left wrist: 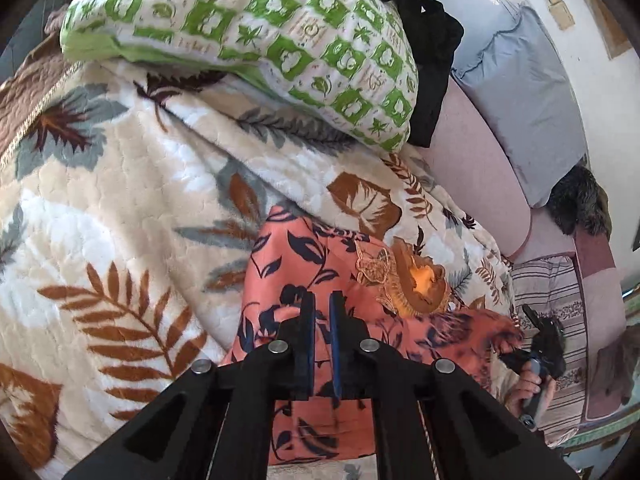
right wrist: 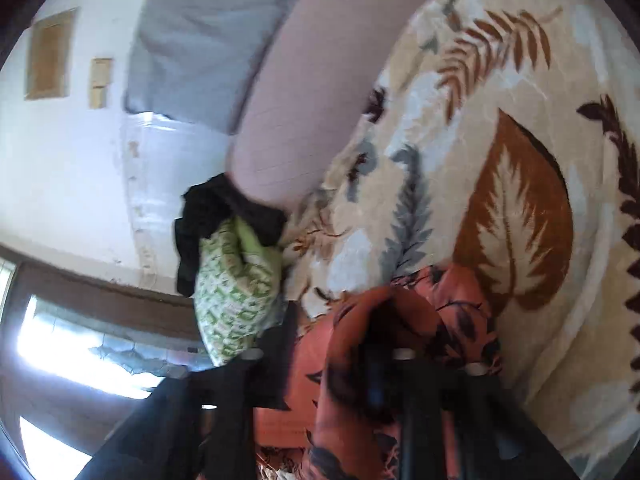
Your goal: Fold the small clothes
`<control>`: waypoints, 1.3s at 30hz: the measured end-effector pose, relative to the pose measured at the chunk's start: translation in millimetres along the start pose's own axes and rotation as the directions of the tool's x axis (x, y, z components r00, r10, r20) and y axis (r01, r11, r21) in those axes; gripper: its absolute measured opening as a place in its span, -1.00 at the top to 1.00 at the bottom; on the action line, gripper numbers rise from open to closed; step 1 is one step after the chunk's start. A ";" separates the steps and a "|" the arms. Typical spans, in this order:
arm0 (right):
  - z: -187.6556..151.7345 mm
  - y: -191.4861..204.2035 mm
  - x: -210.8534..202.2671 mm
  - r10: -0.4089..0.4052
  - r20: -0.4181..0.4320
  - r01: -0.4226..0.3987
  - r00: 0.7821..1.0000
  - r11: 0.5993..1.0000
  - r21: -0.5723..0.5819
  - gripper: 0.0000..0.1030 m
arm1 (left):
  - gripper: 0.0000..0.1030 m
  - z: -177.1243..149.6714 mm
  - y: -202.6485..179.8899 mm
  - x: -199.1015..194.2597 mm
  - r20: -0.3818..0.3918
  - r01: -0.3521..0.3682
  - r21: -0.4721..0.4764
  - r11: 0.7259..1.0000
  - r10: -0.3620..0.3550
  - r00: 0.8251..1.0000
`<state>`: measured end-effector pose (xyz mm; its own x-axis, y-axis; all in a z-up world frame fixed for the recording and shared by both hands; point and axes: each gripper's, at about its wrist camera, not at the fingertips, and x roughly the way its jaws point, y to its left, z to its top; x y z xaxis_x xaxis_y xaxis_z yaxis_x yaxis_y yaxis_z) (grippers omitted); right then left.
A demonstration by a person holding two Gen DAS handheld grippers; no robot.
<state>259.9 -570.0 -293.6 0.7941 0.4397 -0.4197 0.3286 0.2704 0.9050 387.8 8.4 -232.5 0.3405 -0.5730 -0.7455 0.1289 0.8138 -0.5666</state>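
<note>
Left tool (left wrist: 321, 312) nearly closed above thin, limp coral leaf-print garment (left wrist: 304, 264) on leaf-patterned plush bed blanket (left wrist: 120, 208); right tool (right wrist: 340, 344) apart, blurred, cloth draped across; best pinched at hem corners.

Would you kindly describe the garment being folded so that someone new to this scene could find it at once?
Start from the big cream blanket printed with brown and grey leaves that covers the bed. Near its front edge, well below the green-and-white checked pillow, lies the garment. It is the only coral-orange cloth, with dark navy leaf prints and gold embroidery at its neckline.
</note>
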 end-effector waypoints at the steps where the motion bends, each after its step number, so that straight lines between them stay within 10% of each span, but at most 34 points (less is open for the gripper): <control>1: 5.2 -13.0 7.5 -0.036 0.018 0.036 0.999 0.999 0.038 -0.76 | 0.72 -9.6 0.8 -3.3 0.016 -0.006 0.010 1.000 0.006 1.000; 5: -10.0 -48.2 -2.0 0.052 0.060 -0.058 0.997 0.994 0.097 -0.76 | -0.30 -54.9 6.7 -33.7 0.167 -0.057 0.023 0.998 0.053 0.985; 10: -69.0 -5.6 -20.7 -0.018 0.006 0.019 1.000 0.973 -0.229 -0.54 | -0.31 -96.5 23.0 -45.7 0.356 0.041 -0.193 0.980 0.032 0.934; 13: -121.0 47.5 2.9 -0.107 -0.107 0.043 0.988 0.876 -0.480 -0.29 | -0.31 -105.6 28.2 -33.5 0.407 -0.022 -0.227 0.974 0.116 0.906; 16: -183.6 87.3 46.7 -0.230 -0.199 0.034 0.953 0.732 -0.681 0.09 | -0.29 -98.4 45.9 -16.1 0.336 -0.041 -0.292 0.956 0.143 0.931; 22: -274.9 108.9 141.3 -0.413 -0.258 0.009 0.874 0.543 -0.839 0.18 | -0.29 -87.0 66.9 -11.2 0.302 -0.005 -0.379 0.926 0.129 0.944; 28: -248.2 162.5 222.1 -0.380 -0.192 0.064 0.905 0.567 -0.822 0.18 | -0.29 -76.8 78.6 -28.1 0.341 0.020 -0.396 0.918 0.127 0.931; 33: -181.1 195.8 223.3 -0.172 -0.093 0.084 0.981 0.800 -0.594 0.18 | -0.29 -74.5 76.5 -30.9 0.340 0.004 -0.376 0.926 0.134 0.931; 39: -199.5 172.5 174.0 -0.224 -0.077 0.112 0.972 0.720 -0.685 0.17 | -0.30 -72.8 32.2 -31.0 0.359 -0.052 -0.172 0.984 0.112 0.927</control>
<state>352.8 -276.0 -224.5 0.6587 0.4323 -0.6158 -0.0246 0.8304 0.5567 313.6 45.4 -253.1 0.6644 -0.4052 -0.6280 -0.0508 0.8139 -0.5788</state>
